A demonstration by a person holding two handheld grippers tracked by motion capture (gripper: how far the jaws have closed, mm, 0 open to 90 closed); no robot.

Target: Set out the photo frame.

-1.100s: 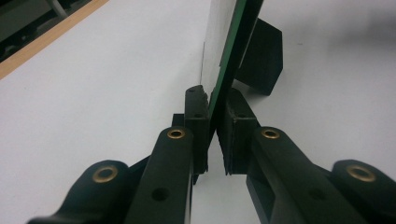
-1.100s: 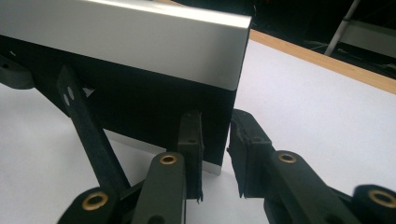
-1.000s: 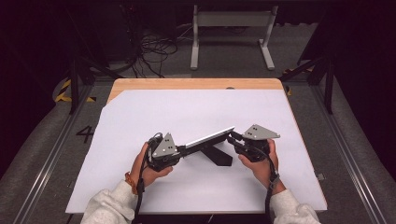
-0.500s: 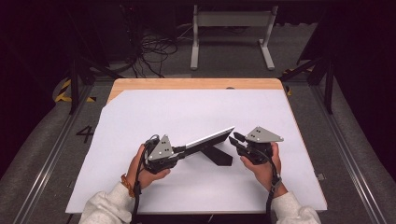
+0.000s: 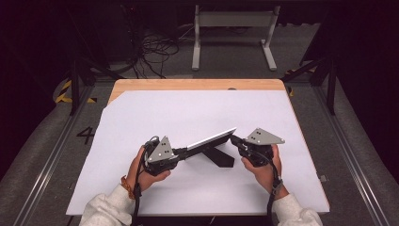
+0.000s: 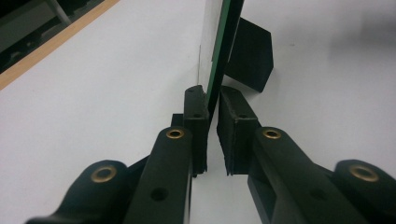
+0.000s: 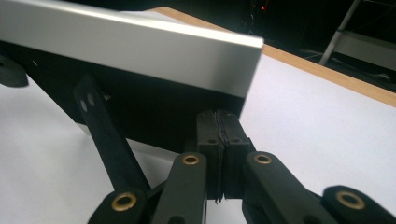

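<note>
One picture frame (image 5: pixel 211 140), silver-edged with a black back, stands tilted near the middle of the white sheet (image 5: pixel 188 108), its single black easel leg (image 5: pixel 220 156) propped on the sheet behind it. The frame spans the gap between the two tools.

Left gripper (image 5: pixel 181 153): jaws nearly together around the frame's thin lower edge. In the left gripper view the edge (image 6: pixel 223 51), green along its rim, sits between the two pads; contact on both sides looks likely, but a sliver of gap makes it hard to confirm a firm clamp.

Right gripper (image 5: pixel 236 141): jaws pressed fully together, pads meeting just beneath the frame's far corner (image 7: pixel 233 93). Nothing lies between them; whether the tips touch the frame cannot be told.

Risks, as judged: the thin edge could slip from the left pads if the frame is lifted or twisted, dropping it flat. A nudge from the closed right tips could fold the leg and topple the frame.

Count: one frame, one leg, one sheet, one wooden table (image 5: pixel 197 84), two grippers, two hands.
</note>
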